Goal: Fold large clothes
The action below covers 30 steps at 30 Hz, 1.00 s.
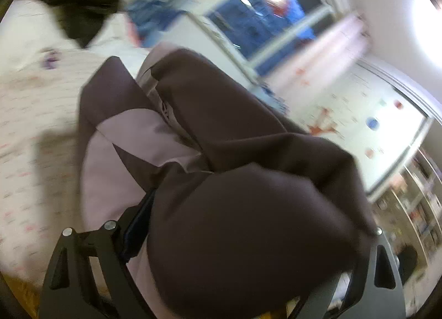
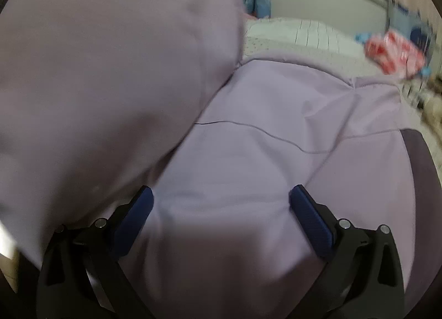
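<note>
A large garment, lilac with dark brown panels, lies on a bed. In the left wrist view its brown fabric is bunched over my left gripper and hides the fingertips; only part of one blue pad shows, and the cloth sits between the fingers. In the right wrist view the lilac side of the garment is spread flat below my right gripper, whose blue pads stand wide apart with nothing between them. A raised lilac fold fills the left of that view.
The bed sheet is white with small prints. A black garment lies at its far end. A red and white item sits at the bed's far right. A window and curtains stand behind.
</note>
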Each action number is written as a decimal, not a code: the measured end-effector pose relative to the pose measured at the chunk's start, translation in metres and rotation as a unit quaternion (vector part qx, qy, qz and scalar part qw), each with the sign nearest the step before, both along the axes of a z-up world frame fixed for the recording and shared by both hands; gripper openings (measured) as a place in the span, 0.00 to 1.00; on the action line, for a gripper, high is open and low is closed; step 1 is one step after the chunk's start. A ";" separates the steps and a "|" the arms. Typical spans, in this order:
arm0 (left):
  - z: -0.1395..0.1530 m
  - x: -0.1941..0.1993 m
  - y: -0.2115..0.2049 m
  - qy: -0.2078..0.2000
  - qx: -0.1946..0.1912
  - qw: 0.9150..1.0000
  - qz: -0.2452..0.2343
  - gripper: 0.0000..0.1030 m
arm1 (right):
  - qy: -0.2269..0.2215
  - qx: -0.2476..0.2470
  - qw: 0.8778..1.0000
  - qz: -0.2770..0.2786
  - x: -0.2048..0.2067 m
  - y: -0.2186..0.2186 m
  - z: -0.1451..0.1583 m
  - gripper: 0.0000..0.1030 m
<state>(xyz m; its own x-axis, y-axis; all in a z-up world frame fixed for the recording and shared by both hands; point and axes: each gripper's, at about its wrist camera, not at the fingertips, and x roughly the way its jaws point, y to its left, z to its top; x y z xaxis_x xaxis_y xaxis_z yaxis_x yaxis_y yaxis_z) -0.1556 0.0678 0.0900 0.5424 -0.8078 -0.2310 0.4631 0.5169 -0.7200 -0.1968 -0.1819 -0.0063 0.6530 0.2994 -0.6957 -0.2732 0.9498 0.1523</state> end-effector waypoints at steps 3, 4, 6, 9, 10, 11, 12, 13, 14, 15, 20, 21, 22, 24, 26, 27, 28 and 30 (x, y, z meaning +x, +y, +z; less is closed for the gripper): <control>0.012 0.004 -0.046 -0.018 0.016 0.999 -0.048 0.84 | 0.025 0.162 0.986 0.020 -0.017 -0.059 0.019 0.93; 0.012 0.003 -0.063 -0.021 0.023 0.998 -0.063 0.84 | 0.034 0.231 0.972 0.023 -0.026 -0.089 0.022 0.93; 0.006 -0.001 -0.104 -0.025 0.051 0.993 -0.104 0.84 | 0.020 0.361 0.932 0.033 -0.043 -0.146 0.026 0.93; -0.013 -0.016 -0.163 -0.034 0.106 0.982 -0.153 0.83 | -0.004 0.483 0.876 -0.011 -0.057 -0.243 0.025 0.93; -0.021 -0.024 -0.183 -0.039 0.127 0.977 -0.168 0.83 | -0.013 0.503 0.864 -0.019 -0.057 -0.271 0.026 0.93; -0.026 -0.029 -0.199 -0.045 0.147 0.972 -0.179 0.83 | -0.018 0.507 0.861 -0.031 -0.055 -0.290 0.030 0.93; -0.033 -0.041 -0.218 -0.063 0.181 0.962 -0.192 0.84 | -0.022 0.494 0.868 -0.048 -0.052 -0.311 0.039 0.93; -0.040 -0.055 -0.235 -0.089 0.216 0.951 -0.201 0.84 | -0.025 0.481 0.876 -0.039 -0.046 -0.321 0.051 0.93; -0.043 -0.062 -0.246 -0.103 0.236 0.944 -0.205 0.84 | -0.028 0.463 0.886 -0.018 -0.033 -0.326 0.067 0.93; -0.048 -0.067 -0.257 -0.116 0.258 0.936 -0.209 0.84 | -0.023 0.444 0.896 -0.007 -0.021 -0.326 0.077 0.93; -0.053 -0.073 -0.266 -0.123 0.288 0.925 -0.215 0.84 | 0.069 0.309 0.944 0.092 0.070 -0.266 0.105 0.93; -0.051 -0.071 -0.262 -0.118 0.286 0.926 -0.216 0.84 | 0.092 0.261 0.955 0.105 0.090 -0.248 0.102 0.93; -0.049 -0.070 -0.258 -0.115 0.285 0.926 -0.217 0.84 | 0.114 0.206 0.967 0.102 0.106 -0.231 0.095 0.93; -0.049 -0.075 -0.257 -0.110 0.291 0.924 -0.221 0.84 | 0.144 0.109 0.980 0.090 0.122 -0.204 0.073 0.93; -0.044 -0.078 -0.247 -0.104 0.290 0.922 -0.235 0.84 | 0.135 0.108 0.983 0.069 0.111 -0.198 0.052 0.93; -0.037 -0.077 -0.235 -0.092 0.276 0.925 -0.244 0.84 | 0.127 0.109 0.984 0.059 0.106 -0.199 0.046 0.93; -0.028 -0.074 -0.219 -0.071 0.255 0.932 -0.248 0.84 | 0.107 0.124 0.986 0.038 0.096 -0.208 0.038 0.93; -0.011 -0.068 -0.184 -0.060 0.214 0.952 -0.213 0.84 | 0.085 0.164 0.983 0.005 0.078 -0.220 0.018 0.93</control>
